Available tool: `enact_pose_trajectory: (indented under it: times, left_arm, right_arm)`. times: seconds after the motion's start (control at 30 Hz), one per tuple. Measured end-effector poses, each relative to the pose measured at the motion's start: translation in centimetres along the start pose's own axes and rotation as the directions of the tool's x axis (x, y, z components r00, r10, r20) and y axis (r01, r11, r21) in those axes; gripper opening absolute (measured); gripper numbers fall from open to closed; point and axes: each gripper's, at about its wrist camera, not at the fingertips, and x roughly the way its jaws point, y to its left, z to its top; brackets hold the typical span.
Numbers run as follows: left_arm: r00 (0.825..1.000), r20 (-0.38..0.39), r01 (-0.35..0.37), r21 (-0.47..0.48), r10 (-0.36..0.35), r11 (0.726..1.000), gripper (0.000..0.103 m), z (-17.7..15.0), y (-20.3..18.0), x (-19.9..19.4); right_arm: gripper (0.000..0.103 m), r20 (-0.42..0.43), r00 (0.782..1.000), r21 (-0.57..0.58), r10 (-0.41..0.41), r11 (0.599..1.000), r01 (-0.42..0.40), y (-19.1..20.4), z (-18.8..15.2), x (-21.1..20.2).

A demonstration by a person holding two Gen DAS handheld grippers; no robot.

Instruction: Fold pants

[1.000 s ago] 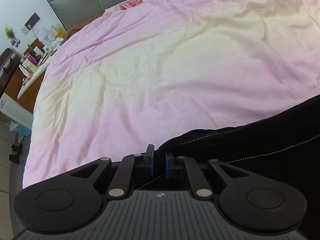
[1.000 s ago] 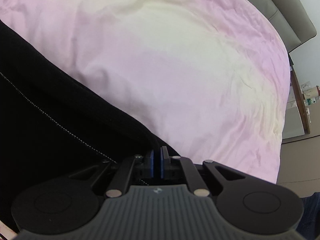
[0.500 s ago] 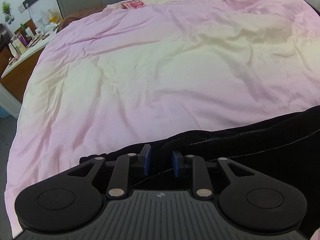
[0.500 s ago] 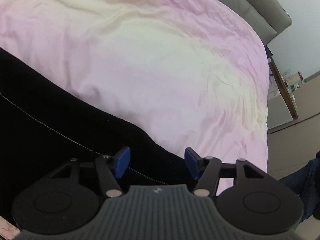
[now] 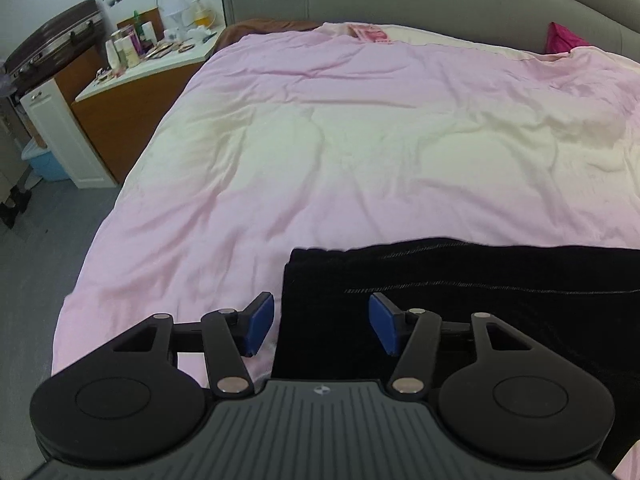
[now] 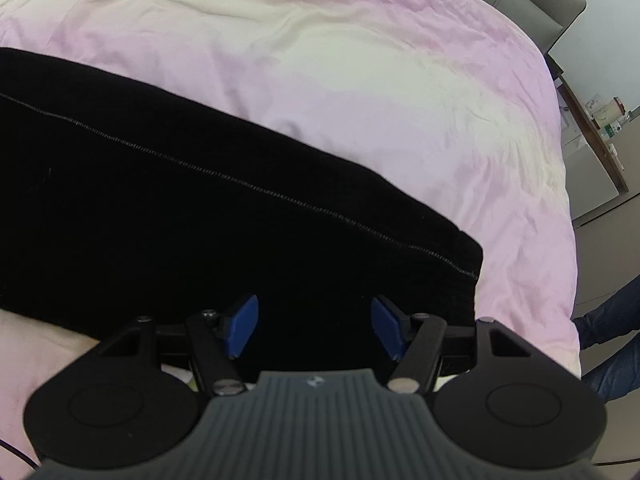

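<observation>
Now both claws stand released above the bed (image 5: 320,152). Left claw (image 5: 322,326) has just been opening; its blue pads straddle the near-left corner of the pants (image 5: 460,280) without pressing cloth. Right claw (image 6: 316,328) is spread too, empty, over the opposite end of the pants (image 6: 200,208).

Pants: black, folded into a long band lying flat across the pink duvet (image 6: 400,80), pale stitch line running lengthwise.

Handling, as a judgement: soft, limp, light; layers likely to slide and sag if lifted by one point. Best pinched at end corners, through all layers, both claws together.
</observation>
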Motion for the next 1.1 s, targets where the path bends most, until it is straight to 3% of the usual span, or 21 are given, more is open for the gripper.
enact_pose_trajectory:
  times: [0.03,0.13,0.23,0.27,0.37,0.43,0.53,0.57,0.6,0.67,0.9,1.0,1.1]
  left_arm:
    - [1.0,-0.015,-0.002,-0.01,0.002,1.0,0.05,-0.7,0.6,0.6]
    - [0.997,-0.005,0.073,-0.117,-0.074,0.99,0.05,-2.3,2.7,2.4]
    - [0.987,0.039,0.16,-0.258,-0.155,0.953,0.067,-2.5,4.6,4.1]
    - [0.985,0.046,0.172,-0.283,-0.166,0.944,0.068,-2.2,4.9,4.7]
    - [0.978,0.046,0.209,-0.328,-0.205,0.921,0.067,-1.4,5.4,6.8]
    - [0.975,0.025,0.214,-0.345,-0.219,0.914,0.057,-0.9,5.0,7.9]
    - [0.989,0.05,0.148,-0.229,-0.141,0.962,0.048,0.1,3.3,7.5]
    - [0.991,0.068,0.126,-0.177,-0.115,0.976,0.035,0.6,2.6,7.1]
    - [0.992,0.091,0.098,-0.136,-0.086,0.986,0.015,0.9,2.0,6.6]
    - [0.99,0.118,0.092,-0.109,-0.079,0.99,0.015,2.0,1.8,6.1]
    - [0.999,0.05,-0.022,-0.001,0.022,1.0,0.017,2.4,0.4,11.1]
    - [0.998,0.002,-0.058,0.007,0.058,0.998,0.021,1.9,0.5,12.4]
    - [0.996,0.025,-0.089,0.035,0.088,0.995,0.031,1.7,0.3,10.7]
  right_arm:
    - [0.06,-0.003,1.0,-0.006,0.001,1.0,-0.001,0.5,-0.5,0.0]
    - [0.057,-0.025,1.0,-0.005,-0.002,1.0,0.002,1.6,-1.6,0.5]
    - [0.057,-0.043,0.999,-0.01,-0.01,1.0,0.01,2.5,-1.9,0.8]
    - [0.057,-0.044,0.999,-0.025,-0.02,1.0,0.019,2.8,-1.9,0.8]
    - [0.057,-0.049,0.997,-0.066,-0.054,0.997,0.051,3.6,-1.4,0.9]
    - [0.058,-0.057,0.996,-0.066,-0.069,0.996,0.065,3.8,-1.0,1.1]
    - [0.058,-0.083,0.993,-0.077,-0.085,0.994,0.079,3.7,-0.5,1.8]
    - [0.058,-0.091,0.992,-0.077,-0.088,0.994,0.081,3.7,-0.3,2.1]
    - [0.058,-0.096,0.991,-0.078,-0.089,0.994,0.081,3.7,-0.2,2.3]
    - [0.059,-0.101,0.99,-0.104,-0.097,0.991,0.086,3.8,0.2,2.8]
    - [0.061,-0.102,0.988,-0.127,-0.115,0.987,0.102,4.0,0.7,3.4]
    - [0.061,-0.102,0.988,-0.114,-0.119,0.988,0.107,3.6,0.5,3.2]
    - [0.061,-0.112,0.988,-0.039,-0.108,0.994,0.104,1.9,0.3,2.9]
